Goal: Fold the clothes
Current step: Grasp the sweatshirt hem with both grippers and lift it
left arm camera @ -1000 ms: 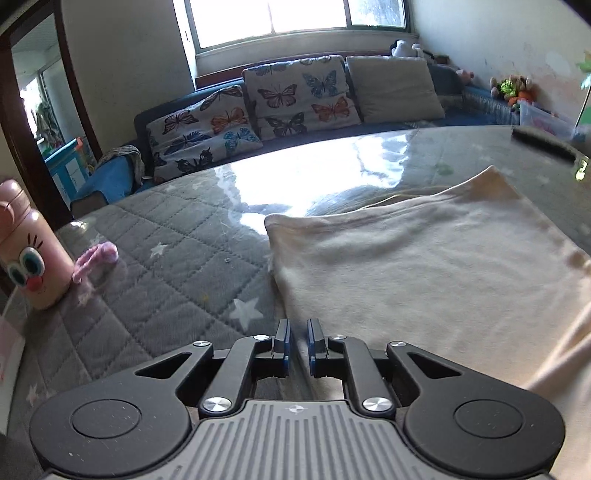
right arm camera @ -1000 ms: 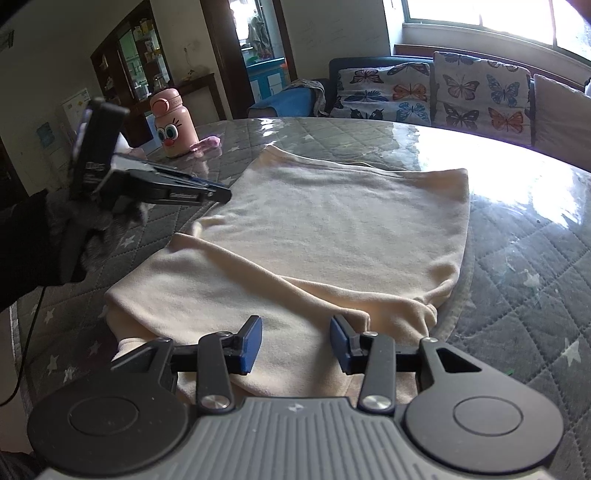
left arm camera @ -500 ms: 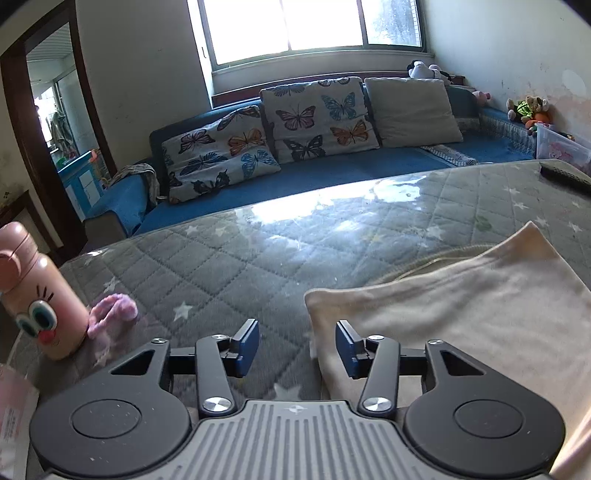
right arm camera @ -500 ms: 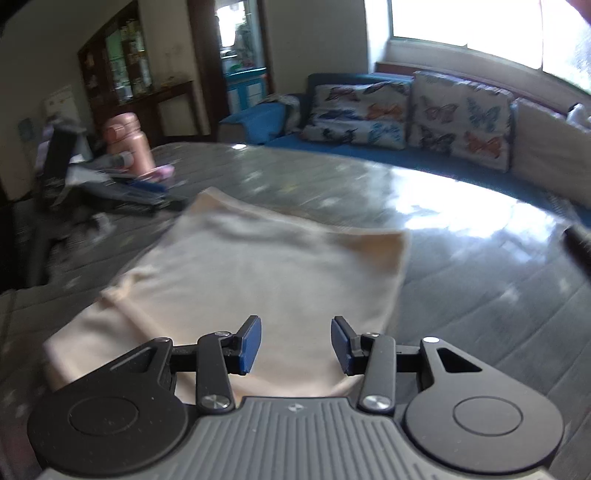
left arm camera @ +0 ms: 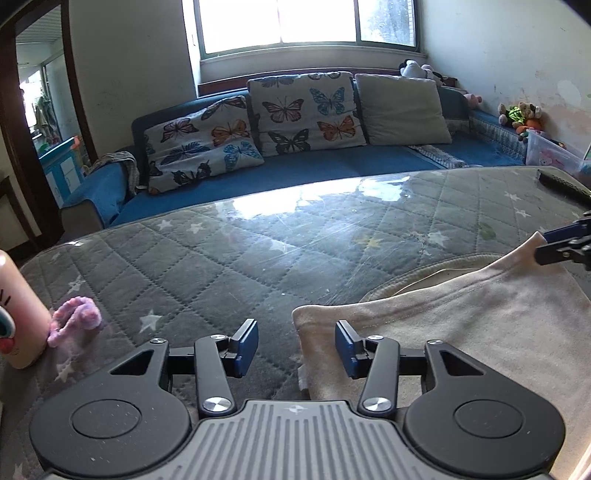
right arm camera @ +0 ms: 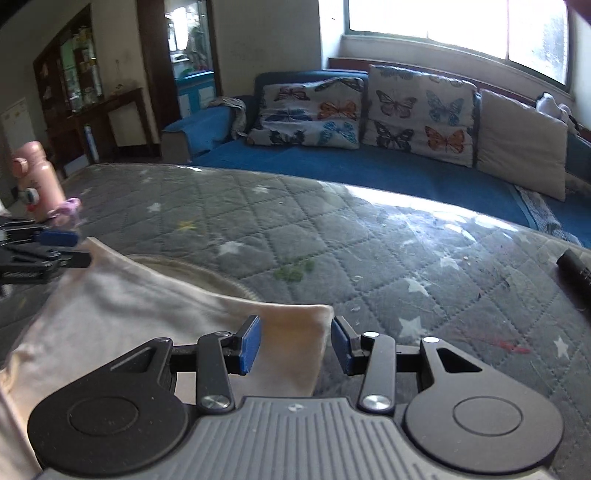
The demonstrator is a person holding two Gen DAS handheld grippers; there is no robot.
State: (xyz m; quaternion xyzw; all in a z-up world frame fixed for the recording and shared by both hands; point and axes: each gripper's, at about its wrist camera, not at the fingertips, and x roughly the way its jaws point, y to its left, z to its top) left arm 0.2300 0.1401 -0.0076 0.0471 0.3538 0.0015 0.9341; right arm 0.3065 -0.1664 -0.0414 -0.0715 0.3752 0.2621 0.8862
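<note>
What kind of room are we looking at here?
Most likely a home living room. A blue sofa with butterfly cushions sits under a window, soft toys line the ledge, and a cream garment lies on a quilt-covered table.

Cut off by the left edge in the left wrist view: the pink bottle (left arm camera: 16,314), only its lower body showing. Cropped at the right edge of the right wrist view: a black object (right arm camera: 576,267), kind unclear. Hidden beneath both gripper bodies: the near part of the cream garment (left arm camera: 461,314). Blurred at the left: the left gripper (right arm camera: 70,249).
</note>
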